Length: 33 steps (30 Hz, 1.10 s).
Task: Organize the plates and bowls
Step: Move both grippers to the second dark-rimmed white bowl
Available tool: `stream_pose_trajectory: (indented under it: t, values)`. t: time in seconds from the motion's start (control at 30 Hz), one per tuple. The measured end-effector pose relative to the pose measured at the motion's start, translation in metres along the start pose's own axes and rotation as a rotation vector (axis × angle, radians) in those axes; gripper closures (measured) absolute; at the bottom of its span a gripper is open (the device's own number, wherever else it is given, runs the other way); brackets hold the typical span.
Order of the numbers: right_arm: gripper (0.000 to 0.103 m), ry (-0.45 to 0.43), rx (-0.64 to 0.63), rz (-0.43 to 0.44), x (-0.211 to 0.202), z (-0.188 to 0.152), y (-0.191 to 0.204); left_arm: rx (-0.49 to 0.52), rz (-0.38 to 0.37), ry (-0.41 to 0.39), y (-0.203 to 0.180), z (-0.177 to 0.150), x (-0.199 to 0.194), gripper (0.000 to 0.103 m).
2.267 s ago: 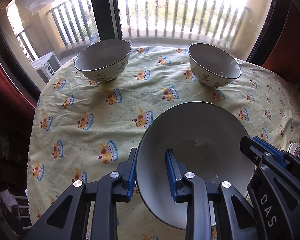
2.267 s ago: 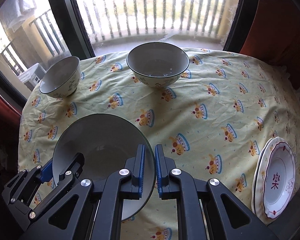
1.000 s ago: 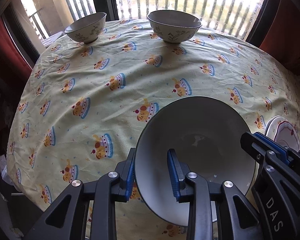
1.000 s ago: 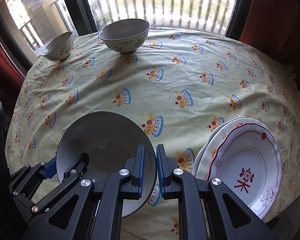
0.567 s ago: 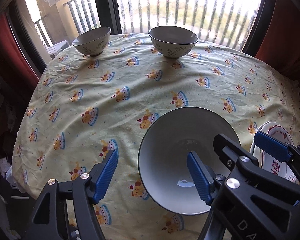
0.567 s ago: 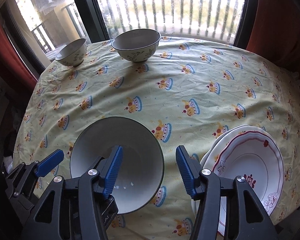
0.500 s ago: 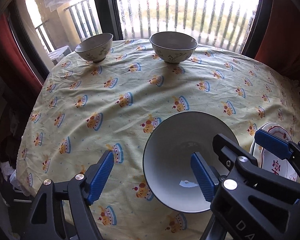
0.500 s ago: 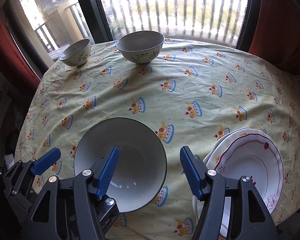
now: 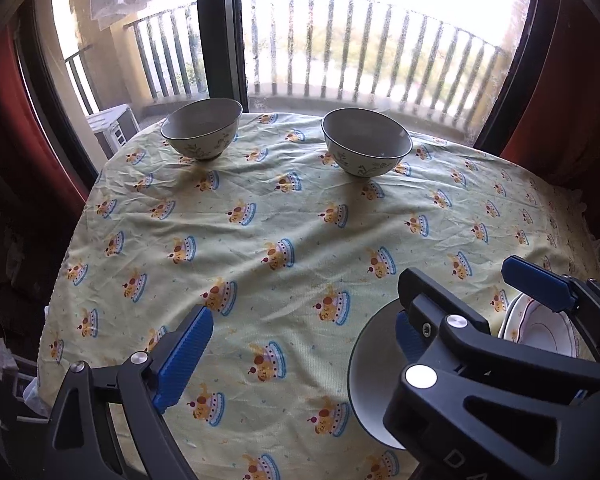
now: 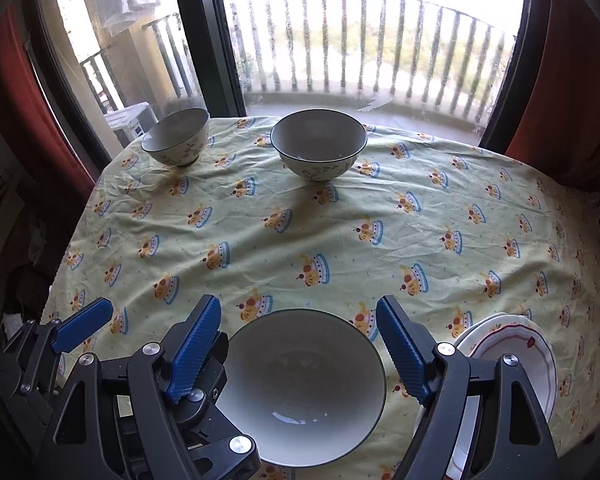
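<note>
Both the left gripper (image 9: 296, 354) and right gripper (image 10: 300, 354) are wide apart. Three smooth round bowls: one (image 10: 304, 388) between the right fingers, two (image 10: 319, 145) (image 10: 176, 136) far ahead.

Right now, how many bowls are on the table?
3. A large bowl sits at the near edge beside the plates; a mid-sized bowl stands at the far middle; a small bowl stands far left. None looks hidden.
</note>
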State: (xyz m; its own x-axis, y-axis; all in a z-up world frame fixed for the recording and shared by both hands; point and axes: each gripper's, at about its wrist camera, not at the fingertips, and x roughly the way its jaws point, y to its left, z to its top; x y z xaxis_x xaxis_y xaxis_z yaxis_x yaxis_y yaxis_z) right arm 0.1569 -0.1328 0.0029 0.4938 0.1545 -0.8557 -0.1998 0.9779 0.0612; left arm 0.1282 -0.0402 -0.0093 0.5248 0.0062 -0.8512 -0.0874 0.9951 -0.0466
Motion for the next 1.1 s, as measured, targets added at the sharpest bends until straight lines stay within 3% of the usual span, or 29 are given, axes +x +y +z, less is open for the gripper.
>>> stream_pose_trajectory:
  t: [0.4, 0.53, 1.1]
  values:
    - [0.020, -0.032, 0.030, -0.037, 0.018, 0.050, 0.066, 0.029, -0.019, -0.029, 0.069, 0.048, 0.011, 0.010]
    - [0.020, -0.021, 0.039, -0.064, 0.029, 0.067, 0.083, 0.059, -0.046, -0.017, 0.085, 0.064, 0.021, 0.015]
    - [0.020, -0.044, 0.136, -0.154, 0.085, 0.143, 0.126, 0.108, -0.096, -0.035, 0.147, 0.152, 0.075, 0.015]
